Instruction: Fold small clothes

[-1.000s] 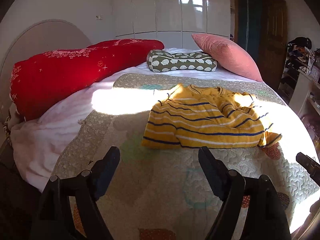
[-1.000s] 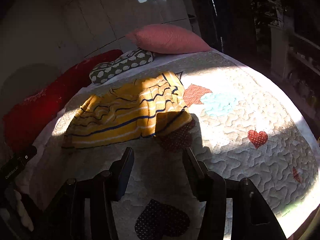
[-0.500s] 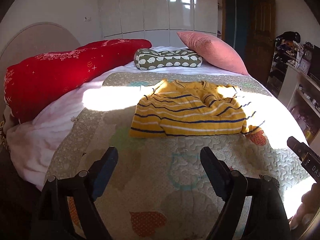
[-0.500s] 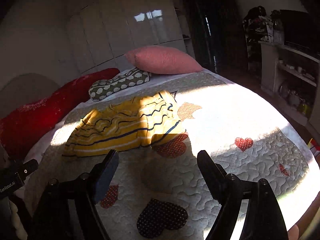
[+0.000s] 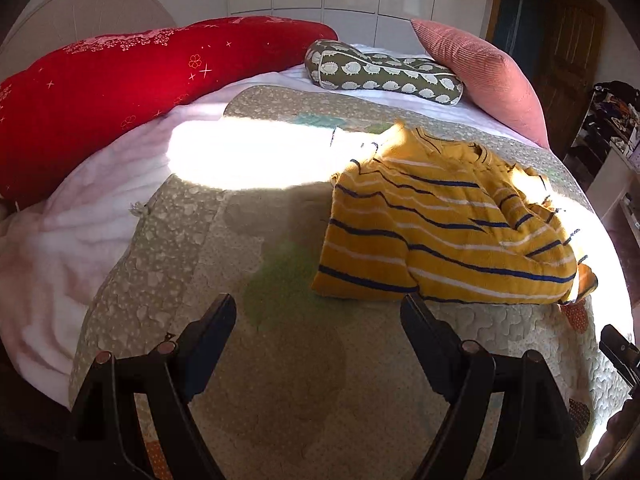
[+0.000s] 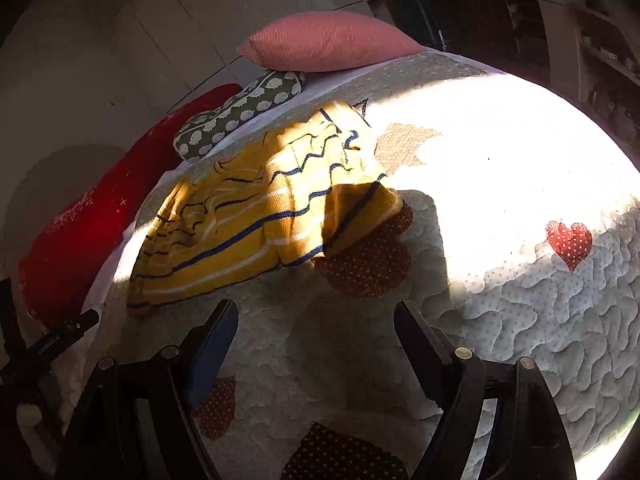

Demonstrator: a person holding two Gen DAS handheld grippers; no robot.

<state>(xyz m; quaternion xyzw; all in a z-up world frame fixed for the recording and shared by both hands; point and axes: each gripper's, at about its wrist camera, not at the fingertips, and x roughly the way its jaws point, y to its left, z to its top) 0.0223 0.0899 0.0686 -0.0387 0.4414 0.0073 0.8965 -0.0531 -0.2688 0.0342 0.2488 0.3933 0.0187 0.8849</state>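
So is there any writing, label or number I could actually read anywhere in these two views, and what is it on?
Small pale print on the black left gripper body, seen in the right wrist view: too small and blurred to read.
Yellow striped sweater: no visible tag or print.
Red pillow: only flower and star patterns, no words.
Green cushion: only animal shapes.
Quilt: hearts only.
Nothing else legible.

quilted bed (image 5: 280, 360); yellow striped top (image 5: 444, 236), three pillows (image 5: 384, 74)
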